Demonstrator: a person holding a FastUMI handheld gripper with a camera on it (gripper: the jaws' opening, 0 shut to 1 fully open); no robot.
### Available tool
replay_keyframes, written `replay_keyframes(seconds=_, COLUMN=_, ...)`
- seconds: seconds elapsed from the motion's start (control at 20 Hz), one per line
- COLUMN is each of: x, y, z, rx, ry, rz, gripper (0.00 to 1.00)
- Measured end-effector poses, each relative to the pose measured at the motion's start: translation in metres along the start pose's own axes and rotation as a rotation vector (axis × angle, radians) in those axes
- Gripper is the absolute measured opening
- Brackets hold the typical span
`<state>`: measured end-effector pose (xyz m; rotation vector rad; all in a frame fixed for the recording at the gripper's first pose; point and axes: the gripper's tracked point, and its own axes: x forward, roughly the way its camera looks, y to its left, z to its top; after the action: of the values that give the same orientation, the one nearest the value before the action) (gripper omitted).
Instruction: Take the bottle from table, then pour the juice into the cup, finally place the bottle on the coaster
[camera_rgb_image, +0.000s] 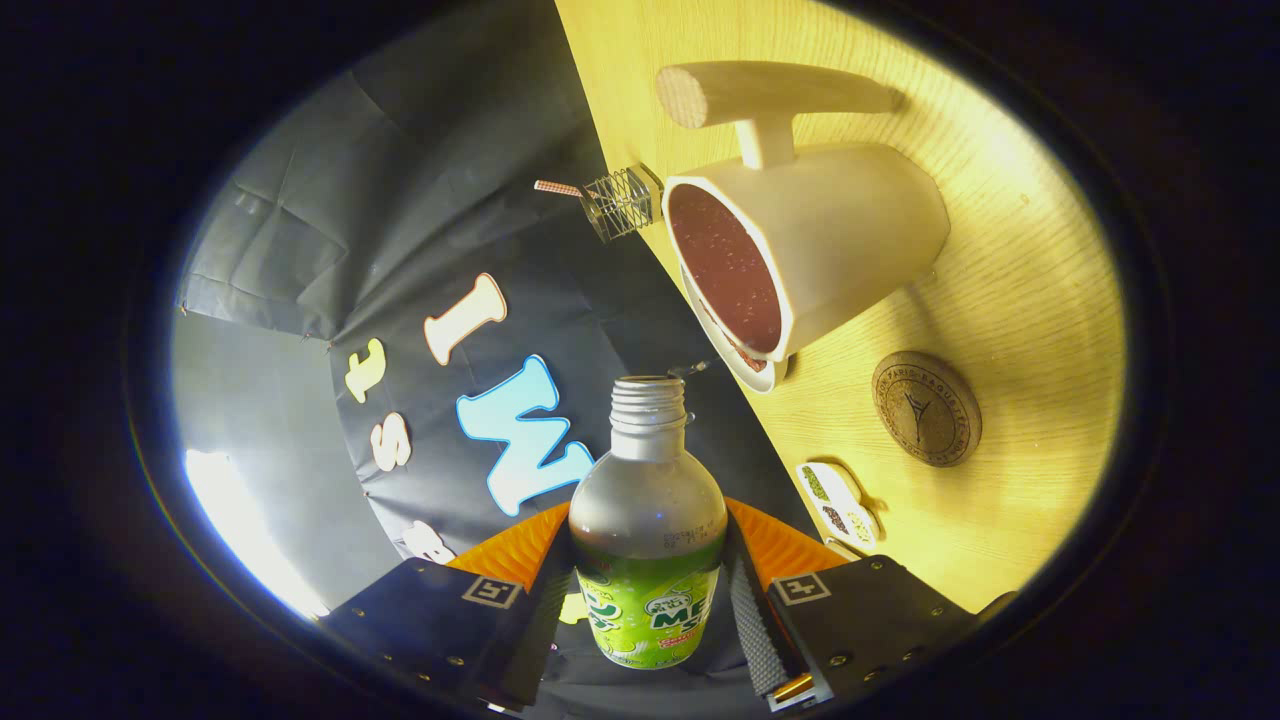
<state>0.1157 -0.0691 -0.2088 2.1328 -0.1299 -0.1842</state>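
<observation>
Between the fingers (648, 600) the bottle (648, 520) sits clamped, tilted toward the cup (800, 250); pouring seems underway, the coaster (926, 408) next.

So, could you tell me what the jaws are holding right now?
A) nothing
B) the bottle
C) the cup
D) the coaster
B: the gripper is shut on the bottle, a jaw pressing each side of its labelled body, with its uncapped neck pointing ahead; the cup and coaster sit apart on the table.
</observation>
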Motion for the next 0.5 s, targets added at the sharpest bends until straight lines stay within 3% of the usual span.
replay_keyframes(seconds=0.5, x=-0.001, y=0.013, z=0.012, rx=0.037, ry=-0.019, rz=0.021, gripper=0.76)
